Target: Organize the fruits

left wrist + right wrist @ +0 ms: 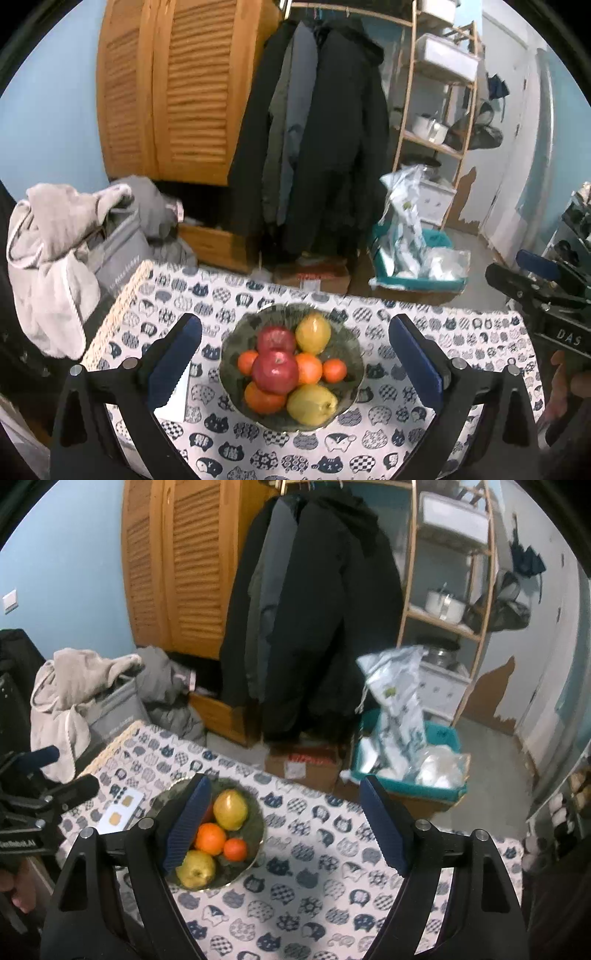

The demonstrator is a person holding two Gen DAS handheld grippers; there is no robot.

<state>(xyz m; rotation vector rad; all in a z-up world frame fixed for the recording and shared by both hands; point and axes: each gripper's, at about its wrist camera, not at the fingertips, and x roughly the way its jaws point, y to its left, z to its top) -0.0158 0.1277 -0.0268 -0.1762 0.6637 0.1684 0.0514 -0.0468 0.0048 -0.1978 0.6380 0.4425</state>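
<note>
Seen over the left tool (294, 365), its blue pads spread wide and grasping nothing, a glass bowl (352, 363) sits on the cat-print bench (480, 332) directly ahead, framed between the fingers. It holds two red apples (275, 371), two yellow pears (312, 404) and several oranges (308, 367), all piled together. Further right, the right tool (286, 832) is likewise released and empty, the bowl lying ahead and to its left, partly behind the left finger. No fruit shows loose on the bench, so the gathering looks essentially finished; little, if anything, appears left to do.
</note>
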